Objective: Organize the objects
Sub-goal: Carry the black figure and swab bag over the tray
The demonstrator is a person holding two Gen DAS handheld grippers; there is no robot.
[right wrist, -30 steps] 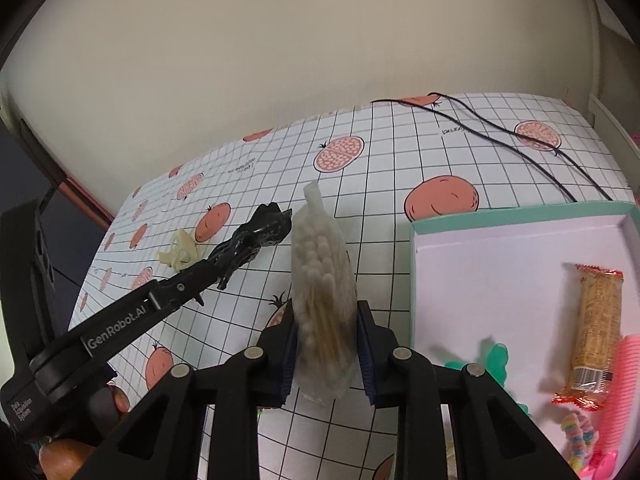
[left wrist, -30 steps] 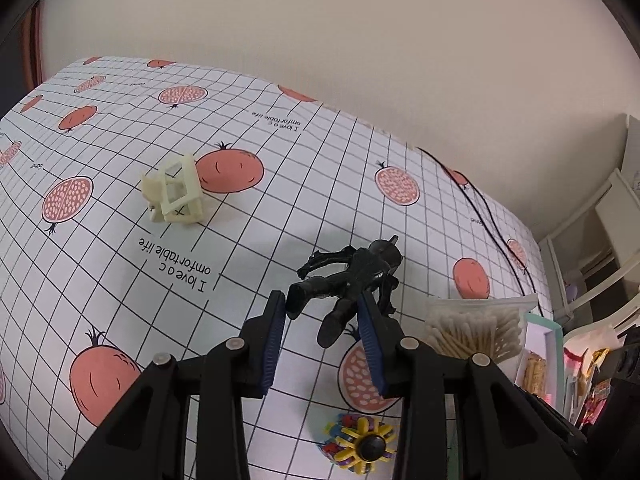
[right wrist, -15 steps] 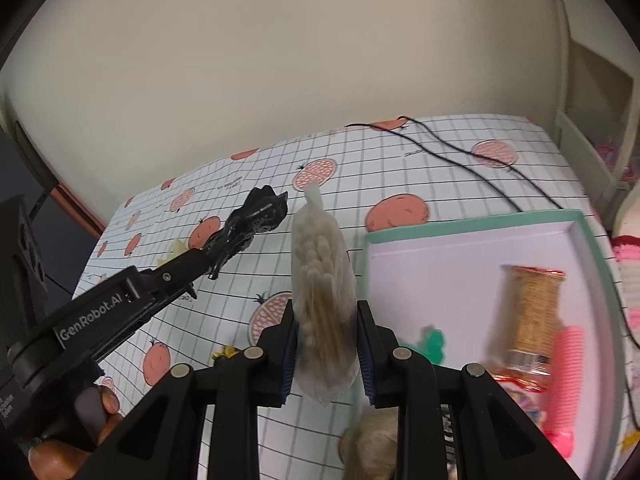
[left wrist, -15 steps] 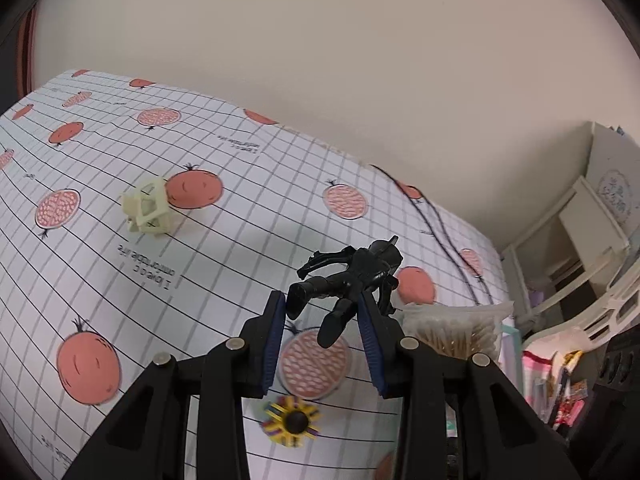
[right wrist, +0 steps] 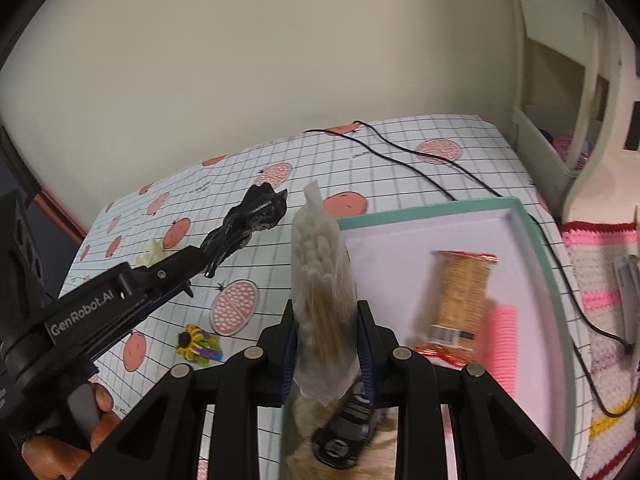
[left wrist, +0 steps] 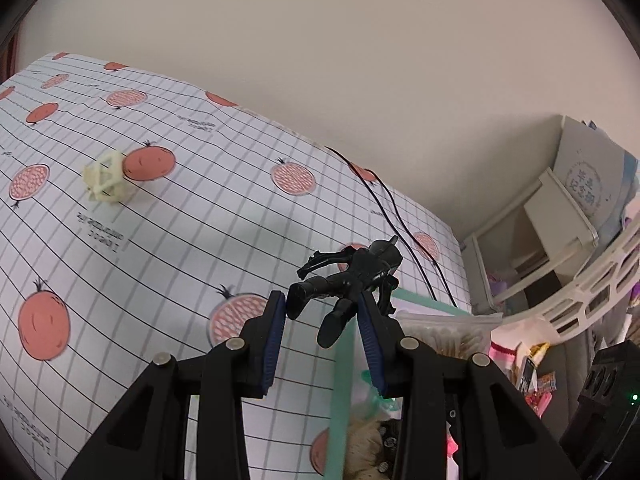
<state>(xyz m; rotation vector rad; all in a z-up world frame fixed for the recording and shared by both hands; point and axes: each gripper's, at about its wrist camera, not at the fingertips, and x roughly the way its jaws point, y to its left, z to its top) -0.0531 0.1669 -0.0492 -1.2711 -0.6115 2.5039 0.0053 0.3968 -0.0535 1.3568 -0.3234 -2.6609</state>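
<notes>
My left gripper [left wrist: 322,316] is shut on a black toy figure [left wrist: 348,276], held in the air above the table near the left edge of a teal-rimmed white tray [left wrist: 424,304]. From the right wrist view the same black figure [right wrist: 250,220] sticks out of the left gripper at the left. My right gripper [right wrist: 326,324] is shut on a clear bag of cotton swabs [right wrist: 322,280], held upright over the near left corner of the tray [right wrist: 540,248]. A cream lattice toy [left wrist: 107,178] lies on the tablecloth far left.
In the tray lie a wrapped biscuit pack [right wrist: 460,296], a pink comb [right wrist: 502,344], a dark toy car [right wrist: 348,428] and a furry thing. A sunflower-shaped toy [right wrist: 196,344] sits on the tablecloth. A black cable [right wrist: 440,168] crosses the table. White shelving [left wrist: 560,232] stands at right.
Both grippers have moved right and a little up with their loads, toward the tray. The tray now shows more fully under the right gripper; the cream toy has slid further left.
</notes>
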